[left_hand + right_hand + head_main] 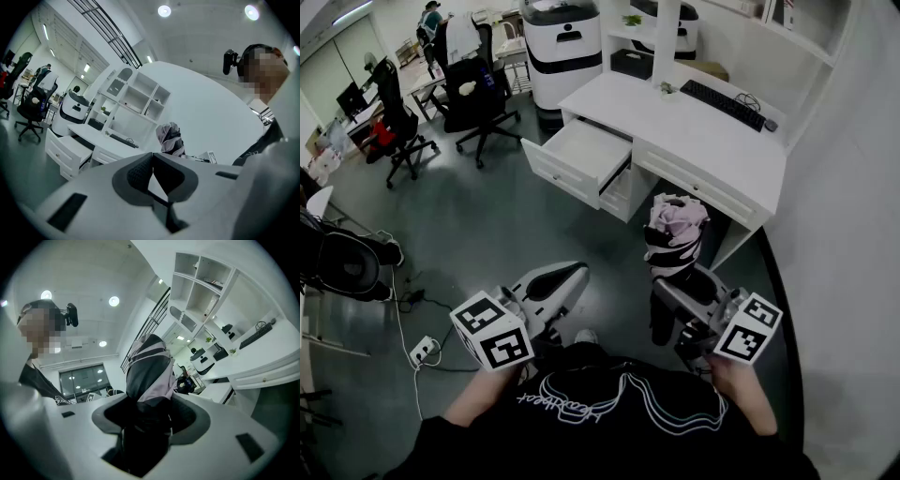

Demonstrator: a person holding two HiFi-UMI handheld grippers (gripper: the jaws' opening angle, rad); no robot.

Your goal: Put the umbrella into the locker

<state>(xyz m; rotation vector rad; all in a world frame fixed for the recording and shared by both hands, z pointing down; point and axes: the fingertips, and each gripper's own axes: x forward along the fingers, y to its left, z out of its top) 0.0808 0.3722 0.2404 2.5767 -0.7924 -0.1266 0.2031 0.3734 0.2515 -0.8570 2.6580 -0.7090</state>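
Observation:
A folded umbrella [675,234], black with pale pink and white panels, stands upright in my right gripper [677,289], which is shut on its lower part. In the right gripper view the umbrella [148,369] fills the gap between the right gripper's [147,417] dark pads. My left gripper [565,276] is held low at the left with nothing in it. In the left gripper view the left gripper's [152,162] pads meet at the tips, and the umbrella [169,137] shows beyond them. A white desk [694,141] stands ahead with one drawer [581,155] pulled open.
A keyboard [724,101] lies on the desk below white shelves [661,28]. A white and black machine [565,47] stands to the desk's left. Black office chairs [478,89] are at the far left. A power strip [423,352] lies on the floor. A white wall [853,244] runs along the right.

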